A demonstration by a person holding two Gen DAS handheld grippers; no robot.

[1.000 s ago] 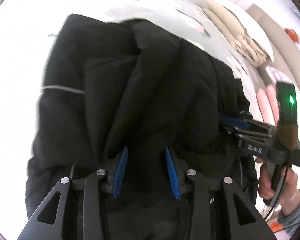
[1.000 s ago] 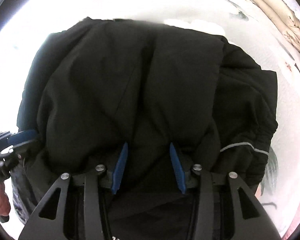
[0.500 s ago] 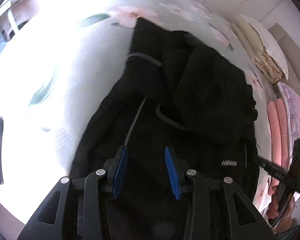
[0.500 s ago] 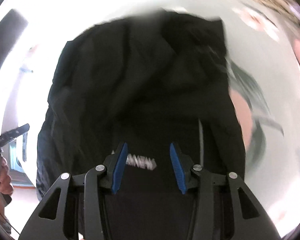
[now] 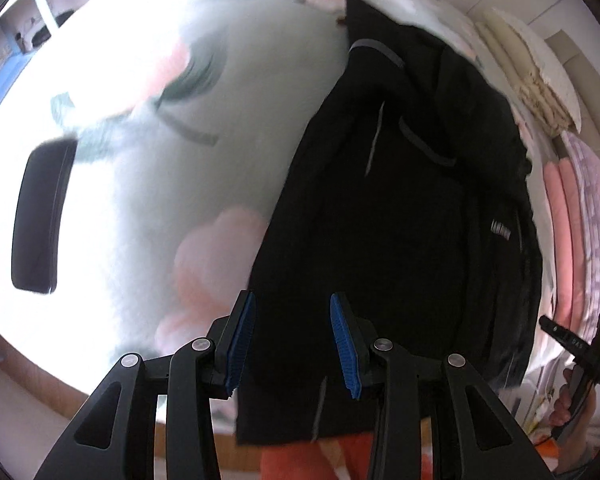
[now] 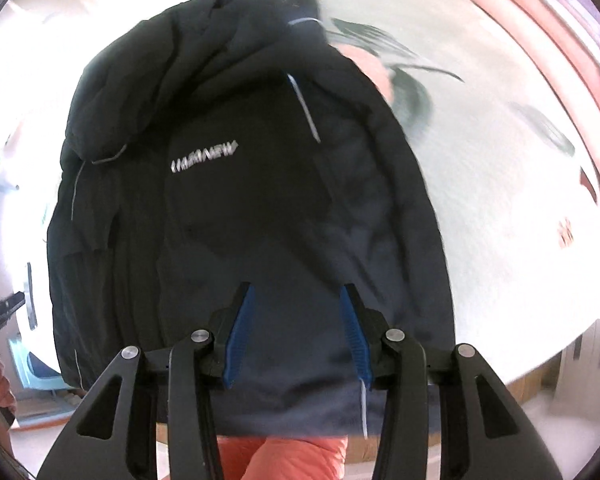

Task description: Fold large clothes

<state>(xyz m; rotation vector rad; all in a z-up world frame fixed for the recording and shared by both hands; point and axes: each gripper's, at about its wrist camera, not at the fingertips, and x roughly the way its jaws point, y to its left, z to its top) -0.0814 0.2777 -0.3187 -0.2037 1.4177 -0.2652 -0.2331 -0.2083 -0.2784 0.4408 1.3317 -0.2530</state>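
Black jacket [image 5: 400, 220] lies lengthwise on floral bedsheet [image 5: 220, 160], hem end nearest both cameras and hanging over bed edge; white logo [image 6: 204, 156] on chest, thin reflective strips. Left gripper [image 5: 292, 344]: blue pads [image 5: 240, 340] apart with jacket hem fabric between them, at 6 o'clock of left wrist view; whether pads actually pinch cloth, cannot tell. Right gripper [image 6: 296, 340]: pads apart over hem too, grip unclear. Dark flat object [image 5: 40, 216] on sheet at 9 o'clock. Stacked bedding [image 5: 532, 76] at 2 o'clock, pink folded quilts [image 5: 564, 232] at 3 o'clock. Orange clothing [image 6: 288, 460] at 6 o'clock. Frames motion-blurred.
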